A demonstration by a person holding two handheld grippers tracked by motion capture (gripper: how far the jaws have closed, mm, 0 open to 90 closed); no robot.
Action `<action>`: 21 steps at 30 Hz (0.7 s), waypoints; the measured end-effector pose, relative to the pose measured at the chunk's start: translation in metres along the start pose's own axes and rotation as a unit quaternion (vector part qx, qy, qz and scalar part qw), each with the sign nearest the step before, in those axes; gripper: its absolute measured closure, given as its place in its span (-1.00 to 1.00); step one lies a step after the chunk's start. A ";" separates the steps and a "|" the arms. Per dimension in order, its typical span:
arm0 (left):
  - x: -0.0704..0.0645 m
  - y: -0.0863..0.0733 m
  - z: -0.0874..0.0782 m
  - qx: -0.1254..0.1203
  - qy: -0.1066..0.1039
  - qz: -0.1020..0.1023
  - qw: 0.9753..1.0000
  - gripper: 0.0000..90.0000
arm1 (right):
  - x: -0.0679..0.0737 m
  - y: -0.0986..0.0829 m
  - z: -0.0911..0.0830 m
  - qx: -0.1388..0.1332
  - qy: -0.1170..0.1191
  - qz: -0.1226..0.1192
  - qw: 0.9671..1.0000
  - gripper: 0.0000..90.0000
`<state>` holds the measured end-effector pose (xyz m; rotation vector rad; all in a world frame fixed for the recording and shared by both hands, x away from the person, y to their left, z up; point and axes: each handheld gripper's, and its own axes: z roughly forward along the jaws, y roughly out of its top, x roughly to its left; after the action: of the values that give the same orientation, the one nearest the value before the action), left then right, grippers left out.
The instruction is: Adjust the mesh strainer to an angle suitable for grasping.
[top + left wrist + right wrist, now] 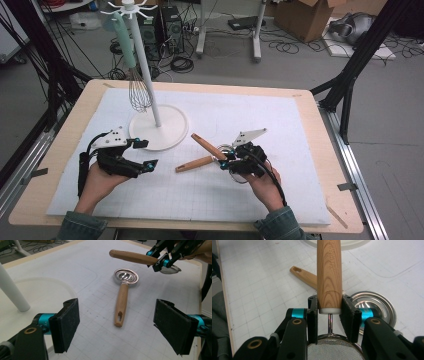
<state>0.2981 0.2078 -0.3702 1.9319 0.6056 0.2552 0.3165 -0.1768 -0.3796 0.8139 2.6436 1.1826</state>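
Work in hand: a small wooden-handled metal mesh strainer (329, 272) is held off the white gridded mat (280, 125) on the table (65, 145).
Right hand-held gripper (329, 315): its jaws are clamped on the strainer's handle at the end nearest the mesh bowl, just above the thin metal neck.
Left hand-held gripper (117, 327): its jaws stand wide apart and empty, low over the mat, aimed at the wooden-handled slotted metal spoon (123, 297).
Spoon: it lies flat on the mat between the two grippers, bowl away from the left one.
Handling: the strainer is judged light and stiff; the smooth round wood may slip or swivel, and the mesh could dent.
Hold: mid-handle is advised, never the mesh.
Nearby: a white hook stand (150, 75) carries a green-handled wire whisk (135, 75).
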 end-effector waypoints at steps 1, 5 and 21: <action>0.000 0.000 0.000 0.000 -0.001 0.001 1.000 -0.51 | 0.000 0.000 0.000 -0.001 0.001 -0.003 1.000 0.54; -0.001 0.002 0.003 0.000 -0.006 0.002 1.000 -0.50 | 0.002 0.002 -0.001 -0.005 0.003 -0.004 1.000 0.54; -0.006 0.010 0.013 -0.003 -0.029 0.003 1.000 -0.45 | 0.010 0.009 -0.001 -0.019 0.021 -0.023 0.999 0.54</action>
<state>0.3018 0.1917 -0.3665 1.9289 0.5605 0.2038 0.3116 -0.1673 -0.3714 0.7266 2.6493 1.2482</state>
